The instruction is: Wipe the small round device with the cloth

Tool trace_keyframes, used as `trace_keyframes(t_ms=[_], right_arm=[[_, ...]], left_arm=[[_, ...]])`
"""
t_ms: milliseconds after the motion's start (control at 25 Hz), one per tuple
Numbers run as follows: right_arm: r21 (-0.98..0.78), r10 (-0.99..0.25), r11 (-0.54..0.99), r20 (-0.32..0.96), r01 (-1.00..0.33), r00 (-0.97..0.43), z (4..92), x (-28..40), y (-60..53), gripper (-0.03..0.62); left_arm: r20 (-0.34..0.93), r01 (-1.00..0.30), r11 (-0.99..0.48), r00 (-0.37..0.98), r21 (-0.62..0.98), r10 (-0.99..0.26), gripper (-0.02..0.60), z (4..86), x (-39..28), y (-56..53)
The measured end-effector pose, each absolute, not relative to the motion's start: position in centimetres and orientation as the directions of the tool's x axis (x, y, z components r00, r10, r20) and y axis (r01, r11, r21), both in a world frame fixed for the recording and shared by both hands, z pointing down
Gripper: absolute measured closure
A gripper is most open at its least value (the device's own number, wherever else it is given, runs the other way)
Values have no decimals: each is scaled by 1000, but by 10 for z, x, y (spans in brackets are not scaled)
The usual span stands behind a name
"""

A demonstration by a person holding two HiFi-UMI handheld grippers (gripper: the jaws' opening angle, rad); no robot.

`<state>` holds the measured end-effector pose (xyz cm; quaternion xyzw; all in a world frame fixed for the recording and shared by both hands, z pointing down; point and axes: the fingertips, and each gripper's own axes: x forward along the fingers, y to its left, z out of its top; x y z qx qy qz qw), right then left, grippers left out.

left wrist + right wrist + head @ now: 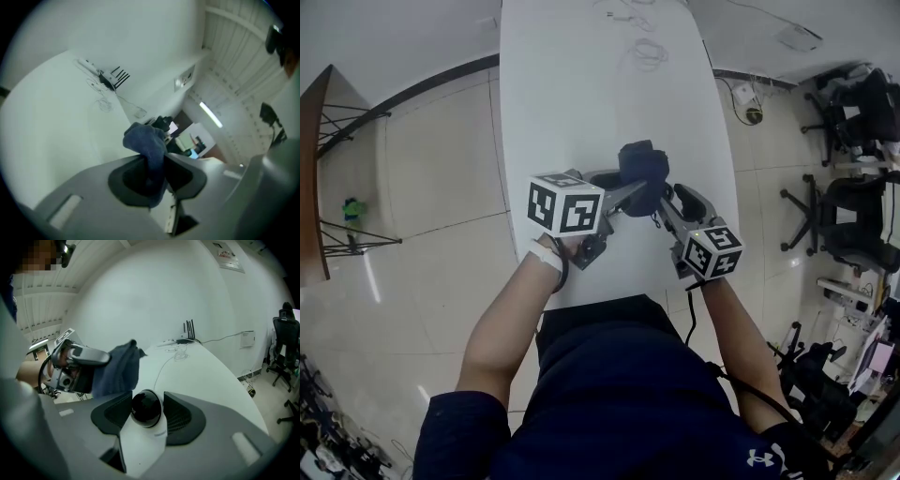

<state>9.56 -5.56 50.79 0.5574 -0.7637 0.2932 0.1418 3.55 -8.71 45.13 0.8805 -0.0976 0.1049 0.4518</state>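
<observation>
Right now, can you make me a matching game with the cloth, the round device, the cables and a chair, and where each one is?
Things:
1. cloth
2. small round device
3. cables
4. office chair

Places:
A. on the floor
B. clamped in the right gripper
C. at the far end of the table
D. pinched in the left gripper

Pairs: 1-D, 2-B, 3-C, 4-A

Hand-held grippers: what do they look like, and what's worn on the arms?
The left hand-held gripper and right hand-held gripper are grey with dark-lined jaws, each carrying a white cube of black square markers. A black cable trails from the right one. The person wears a navy short-sleeved shirt and a white wristband.
</observation>
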Motion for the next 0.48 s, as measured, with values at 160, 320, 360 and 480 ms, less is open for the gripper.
trace_keyframes(t_ms=[160,320,360,480], right_arm=[[-291,-765,207,547,-934,-340,507,97,-57,381],[-292,-764,205,549,-934,-339,506,97,-57,381],[-292,-764,204,550,-934,-339,506,97,-57,381],[-293,-763,203,550,-934,-339,507,98,-59,379]], left_arm=[[242,-224,-474,970,852,-24,489,475,40,-75],[317,-293,-402,948,867,-6,489,520,36,-65],[338,-316,-394,941,863,-15,489,529,34,-65],[436,-421,-385,899,822,-53,489,558,27,-66]])
